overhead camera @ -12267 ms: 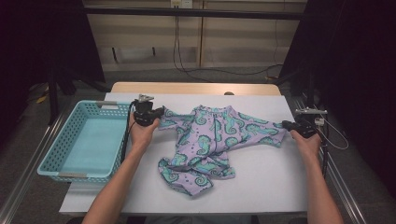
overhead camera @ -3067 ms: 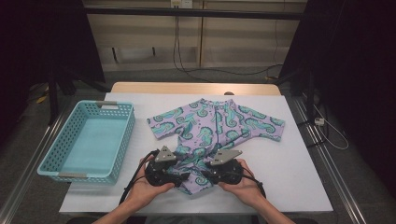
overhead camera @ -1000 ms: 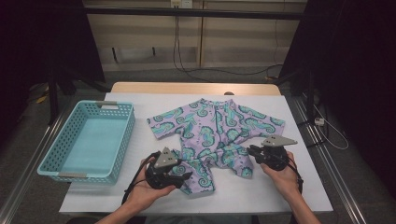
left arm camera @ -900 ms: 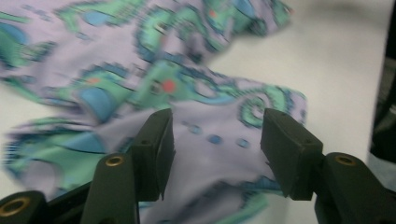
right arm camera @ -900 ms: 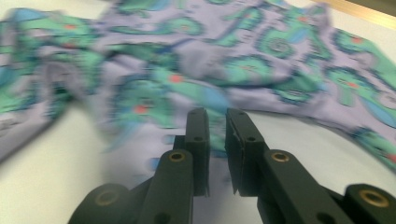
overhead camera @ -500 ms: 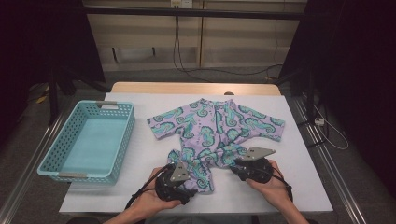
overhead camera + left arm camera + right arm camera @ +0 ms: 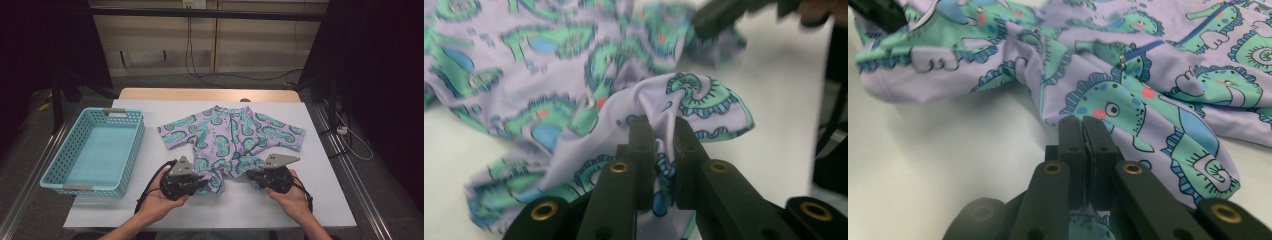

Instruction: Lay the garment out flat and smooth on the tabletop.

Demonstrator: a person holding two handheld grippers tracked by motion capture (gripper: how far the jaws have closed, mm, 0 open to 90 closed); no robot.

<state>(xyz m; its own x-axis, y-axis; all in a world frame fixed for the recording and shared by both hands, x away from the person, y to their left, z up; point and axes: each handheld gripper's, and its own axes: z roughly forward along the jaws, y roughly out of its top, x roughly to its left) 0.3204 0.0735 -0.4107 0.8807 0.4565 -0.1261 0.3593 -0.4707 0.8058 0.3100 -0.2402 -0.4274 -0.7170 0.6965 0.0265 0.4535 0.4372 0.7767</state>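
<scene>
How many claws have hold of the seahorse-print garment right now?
2. The left claw pinches a bunched fold at the garment's near-left corner; the right claw is clamped on its near-right edge. Both grips sit along the hem nearest the person.

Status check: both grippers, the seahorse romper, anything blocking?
Left gripper just closed, shut on romper leg fabric. Right gripper just closed, shut on the other leg's hem. Romper flat on white table, legs bunched. Blue basket at left, nothing blocking.
</scene>
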